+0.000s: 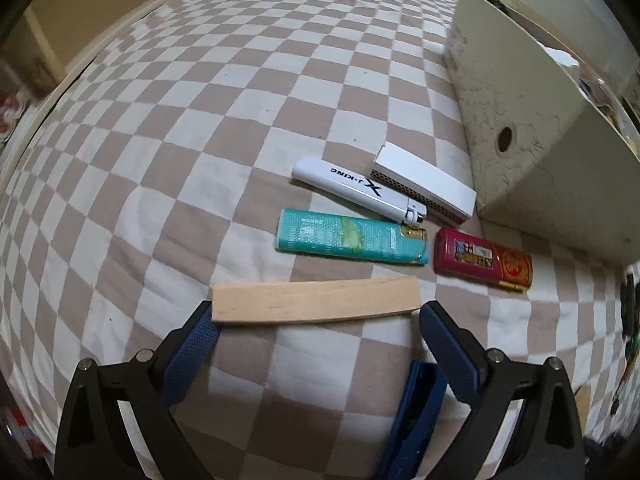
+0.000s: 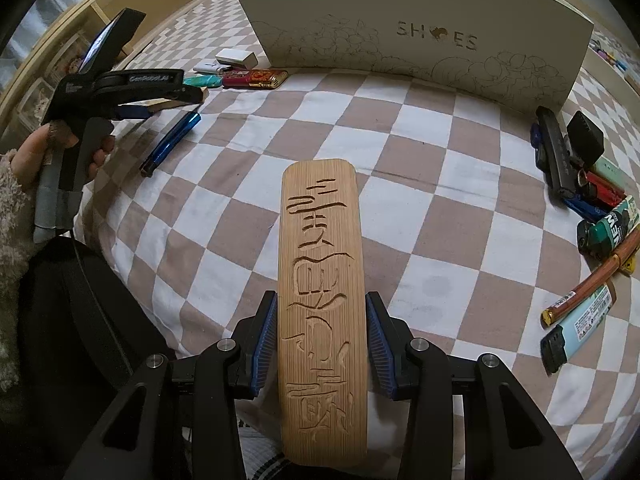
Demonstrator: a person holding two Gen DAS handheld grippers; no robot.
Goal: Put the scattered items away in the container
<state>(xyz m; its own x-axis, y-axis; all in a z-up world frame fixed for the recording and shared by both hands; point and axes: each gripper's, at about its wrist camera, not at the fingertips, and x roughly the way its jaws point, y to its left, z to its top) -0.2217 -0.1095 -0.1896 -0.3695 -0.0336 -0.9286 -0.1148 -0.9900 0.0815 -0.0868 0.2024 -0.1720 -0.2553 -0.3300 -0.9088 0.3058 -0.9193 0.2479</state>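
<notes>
a: left gripper (image 1: 316,316) over the bed (image 1: 160,160), jaws wide and empty, pointed steeply down. plain wooden strip (image 1: 315,300) right at the tips, long axis crosswise, spanning from one finger to the other (contact too close to call).

b: so a lengthwise pinch, or a wrist roll first?

a: probably a roll. beyond it, teal lighter (image 1: 352,242), white lighter (image 1: 356,188), white case (image 1: 426,186), red lighter (image 1: 484,260), all well apart from the strip. blue pen (image 1: 416,412) under the right finger, possibly in the way.

b: and the right side?

a: right gripper (image 2: 322,344) clamped on the carved wooden plaque (image 2: 322,300), long axis straight ahead toward the shoe box (image 2: 420,28). bare bedding between; more lighters (image 2: 592,200) off to the right.
</notes>
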